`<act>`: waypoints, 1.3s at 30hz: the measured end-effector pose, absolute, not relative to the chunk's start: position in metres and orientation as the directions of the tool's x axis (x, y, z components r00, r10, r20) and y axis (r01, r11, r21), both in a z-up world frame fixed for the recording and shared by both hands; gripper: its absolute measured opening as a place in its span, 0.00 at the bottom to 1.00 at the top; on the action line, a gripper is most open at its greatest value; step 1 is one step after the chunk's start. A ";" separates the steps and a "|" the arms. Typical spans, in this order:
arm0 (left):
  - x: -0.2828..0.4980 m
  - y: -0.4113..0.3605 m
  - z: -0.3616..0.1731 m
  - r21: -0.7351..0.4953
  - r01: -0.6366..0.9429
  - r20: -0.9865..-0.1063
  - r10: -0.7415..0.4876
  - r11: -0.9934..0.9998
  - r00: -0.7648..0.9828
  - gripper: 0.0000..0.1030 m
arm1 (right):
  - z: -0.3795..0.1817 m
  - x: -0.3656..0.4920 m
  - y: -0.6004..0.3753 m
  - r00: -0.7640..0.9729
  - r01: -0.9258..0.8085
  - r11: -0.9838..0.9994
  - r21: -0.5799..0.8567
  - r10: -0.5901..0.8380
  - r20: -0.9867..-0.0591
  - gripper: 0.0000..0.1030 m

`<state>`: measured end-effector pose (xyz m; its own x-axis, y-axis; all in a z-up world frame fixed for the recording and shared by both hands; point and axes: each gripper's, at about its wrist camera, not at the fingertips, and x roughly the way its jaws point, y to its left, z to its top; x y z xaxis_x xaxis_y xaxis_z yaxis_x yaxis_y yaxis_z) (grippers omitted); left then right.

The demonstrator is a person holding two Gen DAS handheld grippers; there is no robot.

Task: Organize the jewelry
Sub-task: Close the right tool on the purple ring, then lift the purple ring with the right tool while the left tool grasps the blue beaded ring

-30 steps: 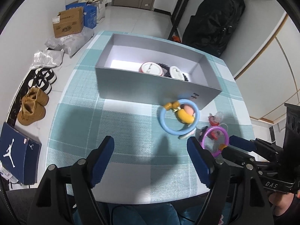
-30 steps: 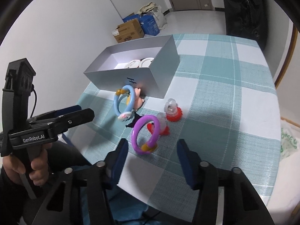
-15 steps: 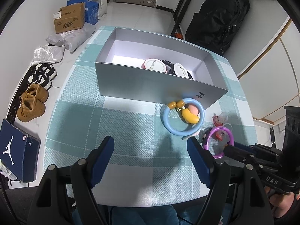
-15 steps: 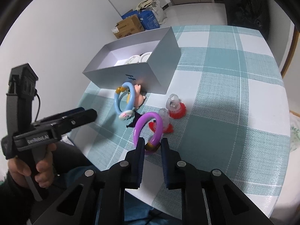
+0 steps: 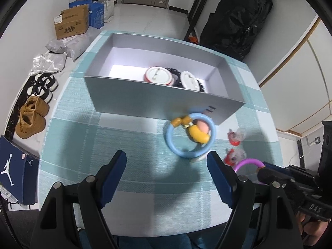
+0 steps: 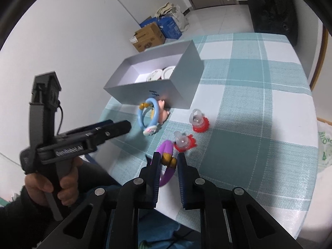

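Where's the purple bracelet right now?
The purple bracelet is clamped in the right gripper, at the table's near edge, just beside the nearer red ring.

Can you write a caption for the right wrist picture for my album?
Right hand-held gripper pinches a purple bracelet near the grey box.

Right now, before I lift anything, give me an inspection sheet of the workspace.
Surface: table under a teal-and-white checked cloth.
Job's things: grey box open, two round pieces inside; blue bracelet leaning on its front wall; purple bracelet lifted; two red-based rings on the cloth.
Clutter: nothing seen.
Grippers: right gripper shut on purple bracelet; left gripper open, above the cloth.
Cables: thin black lead on the left gripper's handle.
Surroundings: cardboard boxes, shoes, black backpack on the floor.
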<state>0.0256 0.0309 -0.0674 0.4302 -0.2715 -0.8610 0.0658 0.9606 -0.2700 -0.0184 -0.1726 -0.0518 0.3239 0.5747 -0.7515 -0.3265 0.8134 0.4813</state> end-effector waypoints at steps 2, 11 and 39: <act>0.027 0.028 -0.066 -0.273 0.080 -0.857 -0.280 0.959 0.433 0.74 | -0.048 -0.018 -0.179 0.334 -0.318 0.806 0.500 0.589 -0.736 0.14; 0.035 0.010 -0.075 -0.227 0.125 -0.872 -0.259 0.966 0.415 0.74 | -0.041 -0.012 -0.199 0.372 -0.270 0.789 0.552 0.615 -0.696 0.14; 0.035 -0.001 -0.074 -0.211 0.173 -0.873 -0.265 0.962 0.408 0.55 | -0.033 -0.003 -0.226 0.444 -0.202 0.774 0.600 0.619 -0.648 0.14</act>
<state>0.0348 -0.0007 -0.0744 0.4085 -0.2651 -0.8734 0.1735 0.9620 -0.2108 -0.0026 -0.2257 -0.0327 0.4443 0.6187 -0.6480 -0.2021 0.7738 0.6003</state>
